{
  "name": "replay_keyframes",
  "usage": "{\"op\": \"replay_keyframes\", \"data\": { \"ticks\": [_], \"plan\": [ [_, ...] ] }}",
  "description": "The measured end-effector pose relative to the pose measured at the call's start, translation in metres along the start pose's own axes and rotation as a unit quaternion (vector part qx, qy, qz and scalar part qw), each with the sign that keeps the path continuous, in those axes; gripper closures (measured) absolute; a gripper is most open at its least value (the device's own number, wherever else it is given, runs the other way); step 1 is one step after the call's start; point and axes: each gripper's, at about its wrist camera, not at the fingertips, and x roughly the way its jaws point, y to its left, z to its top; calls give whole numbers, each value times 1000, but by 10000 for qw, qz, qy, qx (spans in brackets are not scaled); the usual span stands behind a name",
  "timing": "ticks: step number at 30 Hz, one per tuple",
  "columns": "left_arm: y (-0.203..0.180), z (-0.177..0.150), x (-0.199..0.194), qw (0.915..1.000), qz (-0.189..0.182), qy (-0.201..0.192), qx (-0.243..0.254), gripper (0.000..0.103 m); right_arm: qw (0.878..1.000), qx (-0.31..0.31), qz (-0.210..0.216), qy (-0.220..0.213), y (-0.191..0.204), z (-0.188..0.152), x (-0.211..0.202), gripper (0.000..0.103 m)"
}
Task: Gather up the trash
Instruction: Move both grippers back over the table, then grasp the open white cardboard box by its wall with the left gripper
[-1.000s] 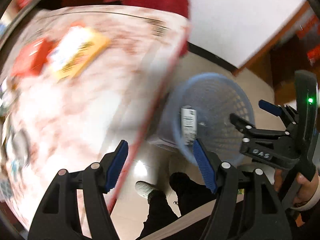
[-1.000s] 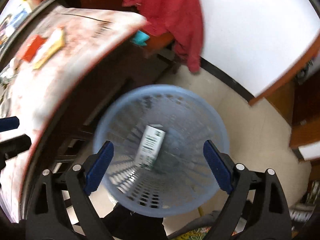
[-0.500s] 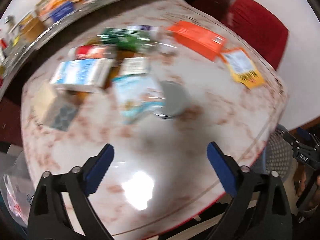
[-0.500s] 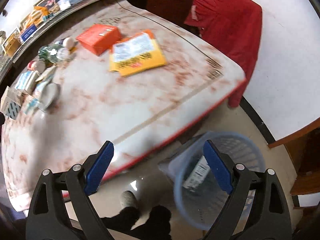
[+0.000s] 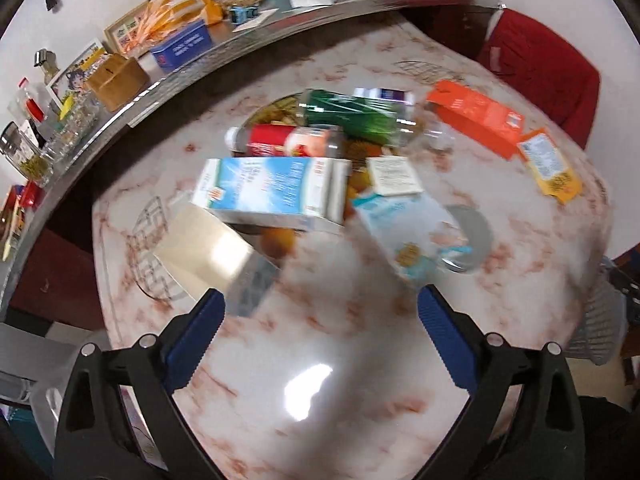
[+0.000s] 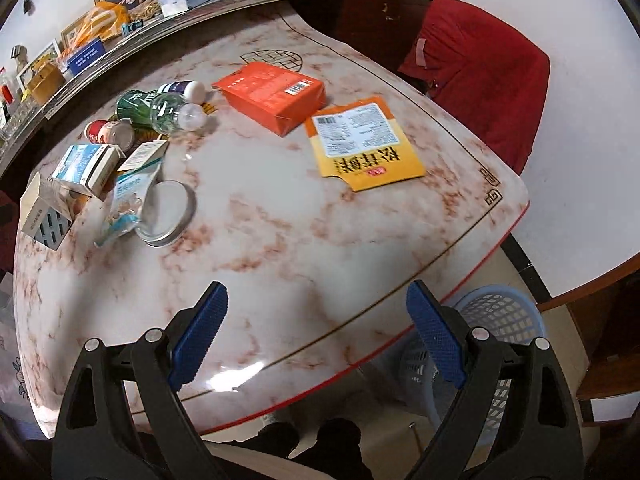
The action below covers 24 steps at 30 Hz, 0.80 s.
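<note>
Both grippers hang over the marble-patterned table (image 6: 280,216) with nothing between their blue pads: the left gripper (image 5: 320,332) has just been opening and now stands spread wide and empty, and the right gripper (image 6: 316,332) is likewise released. The right wrist view is the sharper one and alone shows the blue mesh basket (image 6: 504,320) on the floor just past the table's red edge, partly behind the right finger, its inside hidden from here; the left view catches only a grey sliver of mesh (image 5: 596,328) at its right margin. The trash lies on the table: an orange box (image 6: 272,96) and a yellow packet (image 6: 364,148) apart on the far right side, and on the left a heap with a green bottle (image 6: 148,110), a red-labelled can (image 6: 108,132), a blue-and-white carton (image 5: 272,192), a pale snack pouch (image 6: 128,204) and a round metal lid (image 6: 168,212). The left view shows that heap closer but motion-blurred (labels unreadable). It also takes in more of the cluttered shelf (image 5: 192,64) behind. Something orange under the carton cannot be made out.
</note>
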Motion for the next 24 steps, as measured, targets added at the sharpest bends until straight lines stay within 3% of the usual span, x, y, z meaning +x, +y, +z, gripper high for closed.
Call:
{"op": "replay_keyframes", "data": {
  "ticks": [6,13,24],
  "plan": [
    [31,23,44,9994,296,151,22,9,9998,-20,-149,103,19,5,1,16],
    [49,32,78,9988,379,310,81,9,9993,75,-285,226,24,5,4,16],
    [65,15,131,9942,43,1061,-165,9,9991,18,-296,299,39,12,13,16]
  ]
}}
